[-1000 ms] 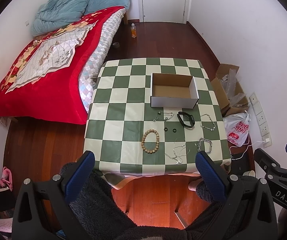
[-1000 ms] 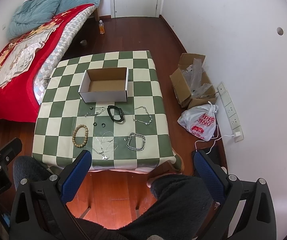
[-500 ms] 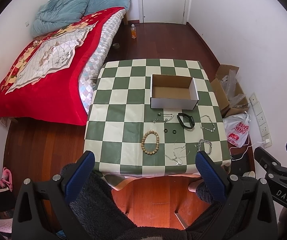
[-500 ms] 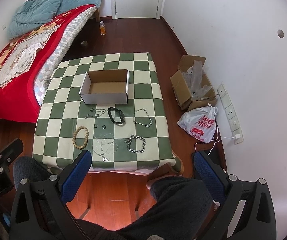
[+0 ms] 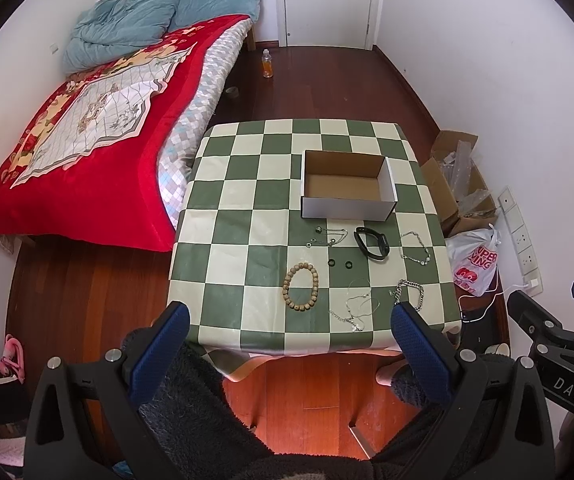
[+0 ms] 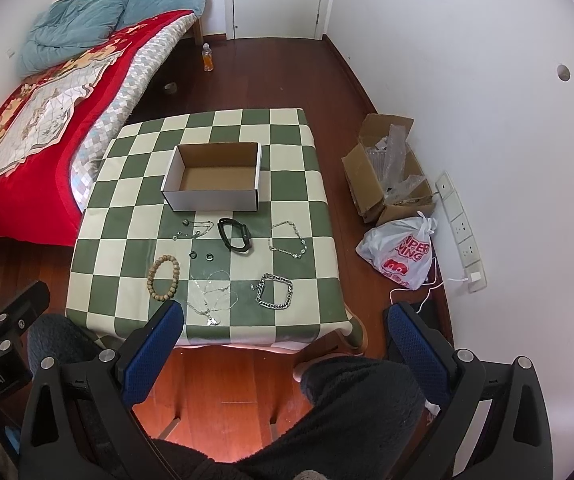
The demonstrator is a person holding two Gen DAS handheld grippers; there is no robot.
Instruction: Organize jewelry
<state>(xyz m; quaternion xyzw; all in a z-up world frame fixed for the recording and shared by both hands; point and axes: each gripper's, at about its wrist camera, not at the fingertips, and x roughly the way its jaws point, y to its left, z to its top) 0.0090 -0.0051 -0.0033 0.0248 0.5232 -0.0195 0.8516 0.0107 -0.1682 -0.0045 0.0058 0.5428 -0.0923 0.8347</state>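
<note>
My left gripper (image 5: 287, 344) is held high above the near edge of the table (image 5: 223, 184), its blue-padded fingers (image 5: 159, 352) spread wide with nothing between them. My right gripper (image 6: 285, 340) hangs likewise over the near edge, jaws fully apart and empty; my dark fleece-clad legs (image 6: 351, 412) show below both.

Left to right, as seen from the left wrist: a bed (image 5: 87, 152) with a red patterned blanket and a blue quilt stands beside the table. On the green-and-cream checked cloth lie a wooden bead bracelet (image 5: 301, 287); a thin chain with small stones (image 5: 327, 237), just in front of the box; two small dark rings (image 5: 339, 264), side by side; a fine silver necklace (image 5: 357, 312), loosely tangled near the front edge; a black band (image 5: 372, 242); a heavy silver link bracelet (image 5: 410, 295); and a delicate beaded chain (image 5: 417, 247), furthest right. All pieces lie apart from one another.

Behind the jewelry, an open white cardboard box (image 5: 347, 190) sits upright, its brown interior bare. On the floor to the right are an opened carton (image 5: 453, 184) and a white plastic bag (image 5: 473, 266), against the wall.
</note>
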